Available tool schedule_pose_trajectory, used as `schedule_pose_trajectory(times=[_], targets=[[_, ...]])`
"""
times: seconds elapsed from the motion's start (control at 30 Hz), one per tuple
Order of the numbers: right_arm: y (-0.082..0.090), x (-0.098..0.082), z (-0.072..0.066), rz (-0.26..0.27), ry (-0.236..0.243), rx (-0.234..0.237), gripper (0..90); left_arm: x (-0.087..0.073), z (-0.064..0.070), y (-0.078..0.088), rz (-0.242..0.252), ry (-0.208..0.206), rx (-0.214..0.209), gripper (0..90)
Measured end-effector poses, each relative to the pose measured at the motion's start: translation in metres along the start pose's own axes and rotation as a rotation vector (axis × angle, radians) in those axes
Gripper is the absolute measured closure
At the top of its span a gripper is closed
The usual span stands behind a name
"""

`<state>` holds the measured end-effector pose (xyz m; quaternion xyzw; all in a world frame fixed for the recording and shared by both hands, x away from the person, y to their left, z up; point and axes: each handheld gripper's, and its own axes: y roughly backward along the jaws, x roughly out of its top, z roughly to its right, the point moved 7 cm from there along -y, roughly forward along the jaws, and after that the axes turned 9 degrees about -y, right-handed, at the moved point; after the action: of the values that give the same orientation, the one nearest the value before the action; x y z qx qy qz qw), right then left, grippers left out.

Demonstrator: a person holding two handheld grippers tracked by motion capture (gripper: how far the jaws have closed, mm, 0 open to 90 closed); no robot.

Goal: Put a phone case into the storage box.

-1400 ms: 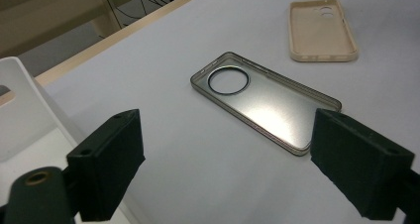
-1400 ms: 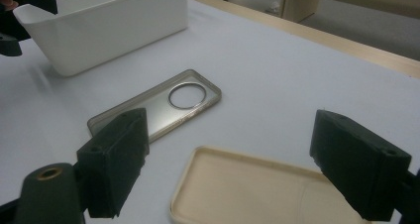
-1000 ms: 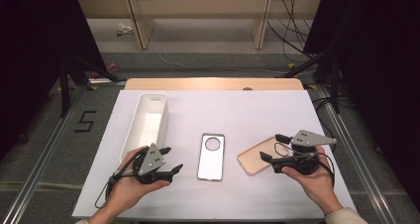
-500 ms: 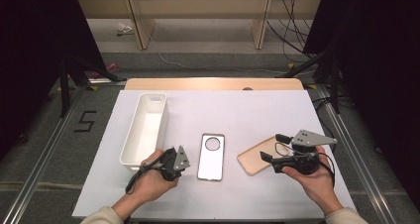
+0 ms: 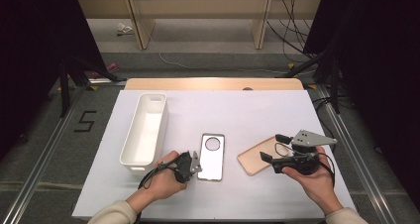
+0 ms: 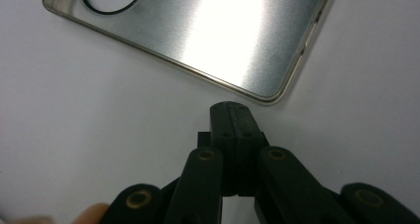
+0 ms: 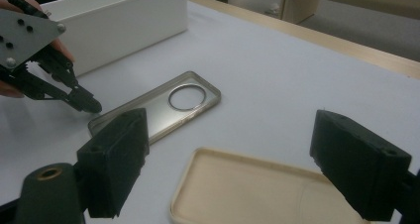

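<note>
In the high view, the white bin (image 5: 146, 131) at centre left has nothing in it. Lower centre lies the clear phone case (image 5: 212, 156), flat on the table (image 5: 257, 110). The left gripper (image 5: 190, 165), jaws pressed together on nothing, points at its near corner. The right gripper (image 5: 273, 148), jaws wide apart, hovers over the beige phone case (image 5: 255, 157) at lower right.

Far half of desk (image 5: 237, 105) open; white bin (image 5: 146, 130) walls off left, two phone cases (image 5: 212, 157) (image 5: 257, 157) lie flat near centre.

White table (image 5: 257, 110): bin (image 5: 145, 132), two cases (image 5: 211, 156)
</note>
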<state>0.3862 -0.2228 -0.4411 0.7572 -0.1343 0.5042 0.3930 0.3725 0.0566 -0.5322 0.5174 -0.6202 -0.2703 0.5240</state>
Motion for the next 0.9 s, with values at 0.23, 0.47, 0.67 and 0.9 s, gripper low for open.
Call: schedule_pose_trajectory(times=[0.23, 0.47, 0.67, 0.9], targets=[[0.000, 0.000, 0.000, -0.002, -0.002, -0.001, 16.3, 0.003, 0.001, -0.001, -0.005, -0.010, -0.005, 89.7], [0.000, 0.000, 0.000, -0.004, 0.002, -0.001, 16.2, 0.005, 0.001, -0.002, -0.010, -0.019, -0.004, 89.7], [0.000, -0.001, 0.000, -0.007, 0.003, -0.002, 16.2, 0.006, 0.001, -0.002, -0.010, -0.027, 0.001, 89.7], [0.000, -0.001, 0.000, -0.008, 0.003, 0.000, 16.2, 0.012, 0.005, -0.003, -0.007, -0.040, -0.014, 89.7]])
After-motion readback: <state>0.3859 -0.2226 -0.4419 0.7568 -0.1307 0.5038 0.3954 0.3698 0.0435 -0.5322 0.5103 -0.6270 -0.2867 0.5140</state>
